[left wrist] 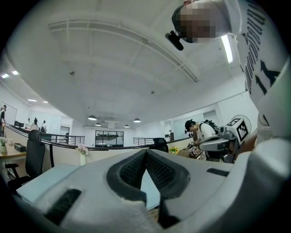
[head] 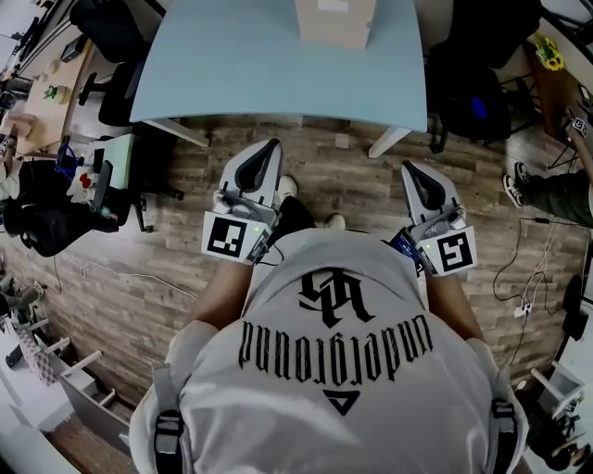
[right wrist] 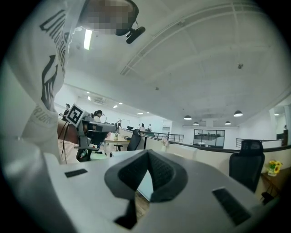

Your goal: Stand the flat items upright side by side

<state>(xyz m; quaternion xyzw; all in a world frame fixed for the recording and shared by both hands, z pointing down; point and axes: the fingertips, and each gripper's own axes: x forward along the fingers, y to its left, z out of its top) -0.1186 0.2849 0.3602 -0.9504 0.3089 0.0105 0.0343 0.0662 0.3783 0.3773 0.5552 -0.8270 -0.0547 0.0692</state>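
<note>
I stand in front of a light blue table (head: pixel 241 65) with a cardboard box (head: pixel 335 20) at its far middle. No flat items show in any view. My left gripper (head: pixel 269 145) is held at waist height over the wooden floor, jaws shut with nothing between them. My right gripper (head: pixel 410 167) is held the same way, shut and empty. In the left gripper view the left gripper (left wrist: pixel 145 152) has its dark pads meeting at the tip and points up at the ceiling. The right gripper view shows the right gripper (right wrist: pixel 148 152) closed likewise.
Black office chairs (head: pixel 116 93) stand left of the table. A dark chair with a bag (head: pixel 477 102) stands to its right. Cables (head: pixel 523 278) trail on the floor at the right, near another person's leg (head: pixel 556 194). A white rack (head: pixel 56 370) sits at the lower left.
</note>
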